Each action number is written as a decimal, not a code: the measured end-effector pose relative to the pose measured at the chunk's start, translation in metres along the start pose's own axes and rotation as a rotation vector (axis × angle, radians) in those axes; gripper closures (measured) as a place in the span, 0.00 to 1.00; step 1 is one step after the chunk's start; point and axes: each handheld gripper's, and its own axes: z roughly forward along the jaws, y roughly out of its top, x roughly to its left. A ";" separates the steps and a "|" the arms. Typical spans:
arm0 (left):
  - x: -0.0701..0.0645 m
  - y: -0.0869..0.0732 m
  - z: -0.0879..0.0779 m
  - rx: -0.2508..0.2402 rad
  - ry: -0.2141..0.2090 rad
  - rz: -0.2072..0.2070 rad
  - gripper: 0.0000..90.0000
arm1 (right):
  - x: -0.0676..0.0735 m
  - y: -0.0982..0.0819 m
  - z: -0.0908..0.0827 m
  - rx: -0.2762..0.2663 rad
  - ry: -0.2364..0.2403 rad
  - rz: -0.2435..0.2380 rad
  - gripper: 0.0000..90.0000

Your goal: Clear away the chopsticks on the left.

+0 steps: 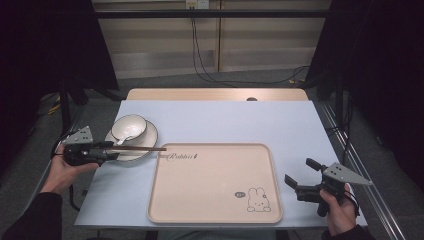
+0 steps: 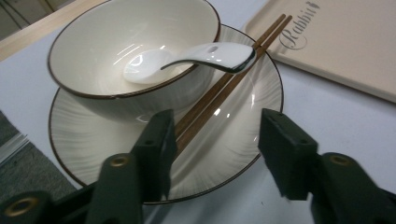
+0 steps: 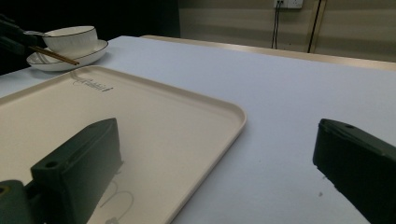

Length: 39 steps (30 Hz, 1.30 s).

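The right gripper (image 1: 296, 184) hangs nearest, over the table (image 1: 300, 130) just off the tray's right edge, its jaws wide with nothing between them. In the right gripper view one jaw sits over the tray (image 3: 154, 126) and the other over bare tabletop.

The one tray (image 1: 210, 185) lies flat at the near middle of the table. A small rabbit drawing (image 1: 258, 200) is printed by its near right corner, and the word "Rabbit" (image 1: 182, 156) runs in script along its far left edge; the left gripper view shows the same script (image 2: 299, 28).

The left gripper (image 1: 112, 152) is at the table's left edge, level with the tray's far side. Its jaws are about half apart and straddle the near ends of the two chopsticks (image 2: 219, 88); the left jaw is right against the sticks, the right jaw stands clear of them, so no grip is closed on them. Only this moment is shown, so I cannot tell if they are moving.

The chopsticks (image 1: 145, 148) lie side by side across the one plate (image 2: 243, 130), their far tips reaching over onto the tray's corner. On the plate stands one bowl (image 2: 135, 51), left of the sticks, with one white spoon (image 2: 187, 58) in it; the spoon's handle hangs over the bowl's rim and crosses above the sticks.

Beyond the table are a wall and dangling cables (image 1: 200, 60).
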 end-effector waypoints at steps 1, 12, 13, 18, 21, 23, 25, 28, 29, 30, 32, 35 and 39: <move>0.001 0.000 0.002 -0.005 -0.004 0.003 0.57 | 0.000 0.000 0.000 -0.002 0.001 0.000 0.01; 0.004 0.001 0.013 0.039 0.001 0.026 0.60 | 0.000 0.000 0.000 -0.009 0.009 0.010 0.01; 0.005 0.002 0.014 0.047 -0.006 0.032 0.61 | 0.000 0.000 0.000 -0.008 0.005 0.008 0.01; 0.005 0.003 0.018 0.063 -0.013 0.039 0.64 | 0.000 0.000 0.000 -0.006 0.010 0.009 0.01; 0.004 0.005 0.019 0.072 -0.027 0.054 0.73 | 0.000 0.000 0.000 -0.007 0.010 0.010 0.01; 0.004 0.006 0.019 0.090 -0.020 0.070 0.74 | 0.000 0.000 0.000 -0.007 0.009 0.010 0.01; 0.005 0.007 0.022 0.111 -0.060 0.081 0.75 | 0.000 0.000 0.000 -0.006 0.006 0.010 0.01; 0.006 0.009 0.026 0.137 -0.092 0.107 0.79 | 0.000 0.000 0.001 -0.001 0.003 0.017 0.01; 0.006 0.010 0.029 0.144 -0.102 0.110 0.80 | 0.000 0.000 0.000 -0.002 0.005 0.018 0.01; 0.006 0.010 0.030 0.155 -0.103 0.117 0.81 | 0.000 0.000 0.000 -0.007 0.003 0.023 0.01; 0.006 0.011 0.031 0.153 -0.107 0.107 0.81 | 0.000 0.000 0.000 -0.003 0.003 0.019 0.01; 0.006 0.011 0.031 0.143 -0.115 0.106 0.85 | 0.000 0.000 0.000 -0.003 0.004 0.021 0.01; 0.006 0.011 0.029 0.159 -0.145 0.114 0.91 | 0.000 0.000 0.000 -0.007 0.001 0.036 0.01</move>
